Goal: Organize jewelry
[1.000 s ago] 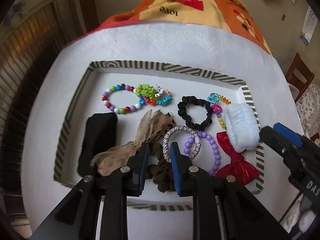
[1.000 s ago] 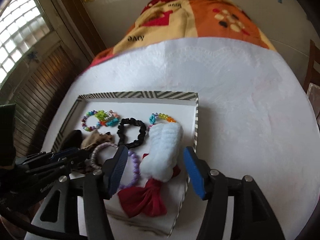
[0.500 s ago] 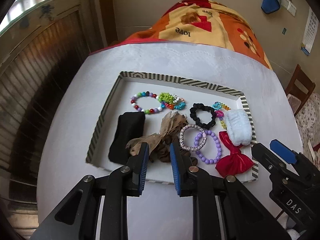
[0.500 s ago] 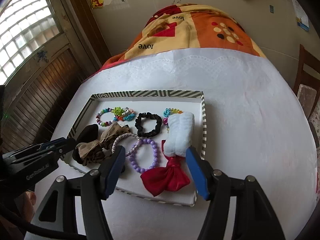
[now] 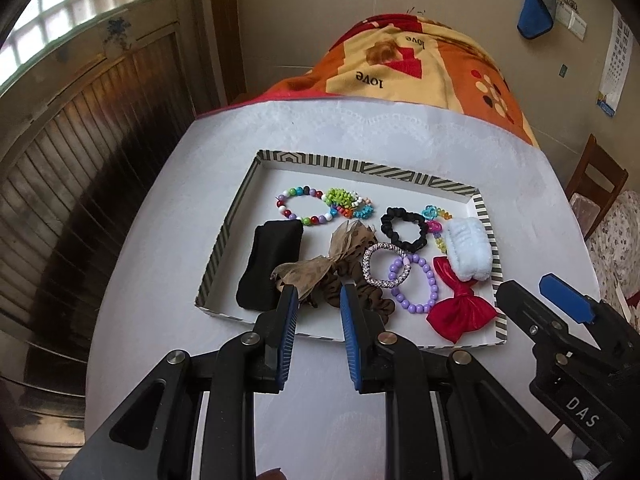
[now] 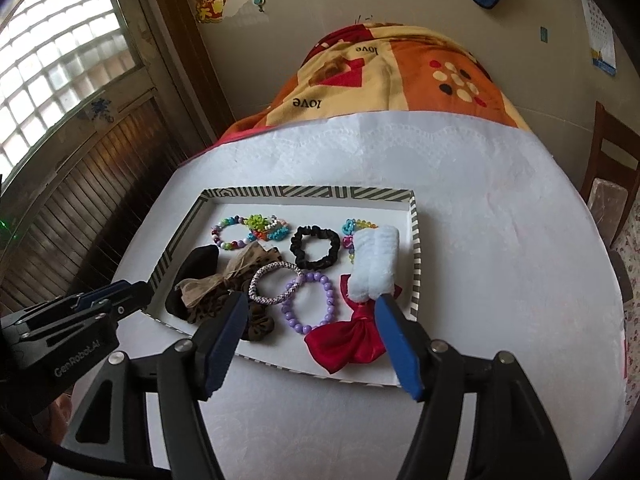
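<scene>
Both grippers are held back at the near edge of the tray [image 5: 230, 232], empty: left gripper [image 5: 316, 300] jaws narrowly parted, right gripper [image 6: 310, 320] jaws wide, so the jewelry lies unobstructed.

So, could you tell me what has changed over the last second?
Both grippers pulled back and up from the tray: the left gripper left the brown scrunchie, the right gripper left the white scrunchie. Both hold nothing. The jewelry lies as before.
</scene>
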A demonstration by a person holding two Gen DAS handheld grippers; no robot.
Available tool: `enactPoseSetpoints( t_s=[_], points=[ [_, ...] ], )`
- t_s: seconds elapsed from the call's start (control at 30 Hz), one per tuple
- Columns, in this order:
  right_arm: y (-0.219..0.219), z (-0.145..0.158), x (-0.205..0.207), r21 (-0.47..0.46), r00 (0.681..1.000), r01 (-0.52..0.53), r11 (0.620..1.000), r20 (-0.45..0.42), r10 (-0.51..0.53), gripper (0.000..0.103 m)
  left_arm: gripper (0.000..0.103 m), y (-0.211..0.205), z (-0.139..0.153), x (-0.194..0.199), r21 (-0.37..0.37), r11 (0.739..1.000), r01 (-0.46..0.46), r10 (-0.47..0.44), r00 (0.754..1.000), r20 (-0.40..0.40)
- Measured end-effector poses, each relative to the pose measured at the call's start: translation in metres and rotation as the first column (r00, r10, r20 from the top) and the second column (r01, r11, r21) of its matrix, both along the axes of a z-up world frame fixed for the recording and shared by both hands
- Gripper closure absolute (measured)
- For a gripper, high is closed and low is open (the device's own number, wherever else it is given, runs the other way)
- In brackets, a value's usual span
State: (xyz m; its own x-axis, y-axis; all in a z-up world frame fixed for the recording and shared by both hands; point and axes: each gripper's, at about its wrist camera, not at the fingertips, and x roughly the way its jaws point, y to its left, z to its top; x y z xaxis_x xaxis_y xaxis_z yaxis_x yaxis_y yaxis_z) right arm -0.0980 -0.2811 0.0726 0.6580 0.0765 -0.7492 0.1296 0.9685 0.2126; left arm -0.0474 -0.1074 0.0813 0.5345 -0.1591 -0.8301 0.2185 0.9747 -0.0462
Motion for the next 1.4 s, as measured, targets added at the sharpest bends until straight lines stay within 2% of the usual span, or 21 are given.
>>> enactPoseSetpoints(
  t_s=[0.63,1.4],
  points=[
    [0.004,0.009,-0.015,-0.009,1.0,-0.004,1.0,0.013,0.004,0.032,0.091,0.002,0.012,-0.017,0.009,1.0,-0.011,0.011,0.999,0.035],
    [-0.003,0.003,-0.013,-0.002,1.0,-0.011,1.0,-0.007,0.011,0.031,0.091,-0.007,0.006,-0.014,0.032,0.999,-0.005,0.004,1.0,0.017]
  ],
)
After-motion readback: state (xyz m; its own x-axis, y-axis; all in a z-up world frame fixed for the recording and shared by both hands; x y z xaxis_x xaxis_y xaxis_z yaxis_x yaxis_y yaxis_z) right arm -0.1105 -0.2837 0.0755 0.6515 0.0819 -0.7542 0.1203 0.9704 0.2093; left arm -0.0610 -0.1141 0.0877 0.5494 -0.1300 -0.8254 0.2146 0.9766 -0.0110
